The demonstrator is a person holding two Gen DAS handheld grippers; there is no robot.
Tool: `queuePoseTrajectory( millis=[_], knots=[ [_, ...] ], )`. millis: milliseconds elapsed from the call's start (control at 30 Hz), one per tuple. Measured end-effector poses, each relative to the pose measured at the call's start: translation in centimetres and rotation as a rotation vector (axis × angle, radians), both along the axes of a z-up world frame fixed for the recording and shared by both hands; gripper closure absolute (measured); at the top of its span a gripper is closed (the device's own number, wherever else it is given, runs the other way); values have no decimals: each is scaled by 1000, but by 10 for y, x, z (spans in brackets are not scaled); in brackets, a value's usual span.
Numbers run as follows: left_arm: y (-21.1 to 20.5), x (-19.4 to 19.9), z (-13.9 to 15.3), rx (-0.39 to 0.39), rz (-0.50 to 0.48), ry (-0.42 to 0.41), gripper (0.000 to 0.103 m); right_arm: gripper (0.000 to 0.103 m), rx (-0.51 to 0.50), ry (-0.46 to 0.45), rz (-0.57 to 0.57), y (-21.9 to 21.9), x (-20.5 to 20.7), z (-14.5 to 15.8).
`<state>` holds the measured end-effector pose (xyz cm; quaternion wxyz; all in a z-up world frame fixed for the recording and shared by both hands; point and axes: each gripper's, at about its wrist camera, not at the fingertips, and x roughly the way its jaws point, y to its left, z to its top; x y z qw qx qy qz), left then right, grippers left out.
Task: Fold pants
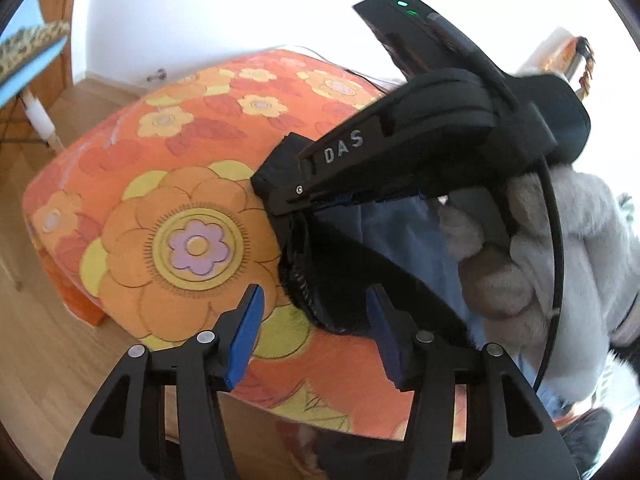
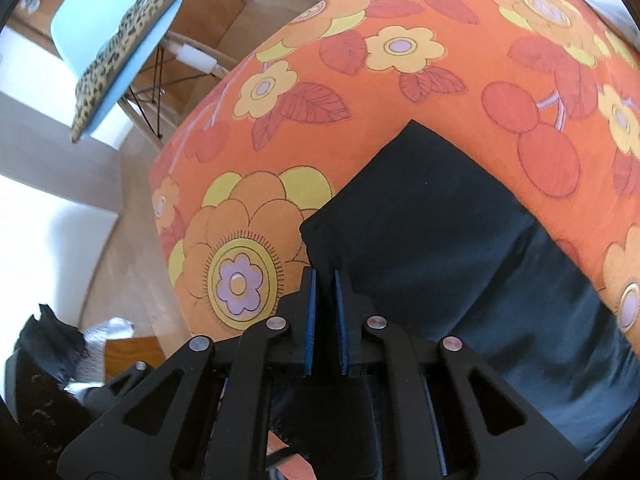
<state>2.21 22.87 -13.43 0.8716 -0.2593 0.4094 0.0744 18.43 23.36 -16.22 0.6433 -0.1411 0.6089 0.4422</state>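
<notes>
In the left wrist view, the left claw [image 1: 316, 312] stands wide, its blue pads [image 1: 248, 332] apart with nothing pressed between them; a dark fold of the pants [image 1: 320, 276] lies just ahead of its right finger, on the bed [image 1: 168, 168] with the orange flowered cover, near the bed's front edge. The right claw [image 1: 280, 196] reaches in from the upper right, its tips down on the same dark cloth, carried by a person's arm in a grey fleece sleeve [image 1: 560, 280]. In the right wrist view, the right claw [image 2: 325, 280] is narrowed almost shut, pinching the near left corner of the pants [image 2: 432, 232], which lie flat on the bed [image 2: 400, 92]. A light blue chair [image 2: 120, 40] stands beyond the bed's far corner.
</notes>
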Motion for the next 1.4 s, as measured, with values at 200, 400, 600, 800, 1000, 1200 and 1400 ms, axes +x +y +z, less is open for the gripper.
queuePoseTrajectory(
  millis=[200, 400, 600, 800, 1000, 1200, 1400],
  knots=[
    [13, 10, -11, -107, 50, 9, 51, 94, 51, 46, -35, -4, 2, -4],
    [21, 18, -20, -141, 89, 14, 96, 93, 85, 90, -49, -10, 7, -5],
    [20, 7, 1, -50, 110, -56, 96, 59, 89, 85, -52, -18, 8, 9],
    [5, 8, 18, 11, 55, -117, 96, 58, 50, 11, 5, -15, 6, 35],
    [-7, 8, 27, 68, 14, -139, 96, 52, -50, -12, 41, 1, 4, 40],
    [-14, 4, 32, 97, -12, -155, 96, 52, -123, -17, 96, 23, -8, 31],
    [-15, 1, 37, 90, -21, -170, 96, 80, -201, -96, 107, 29, -15, 22]
  ],
)
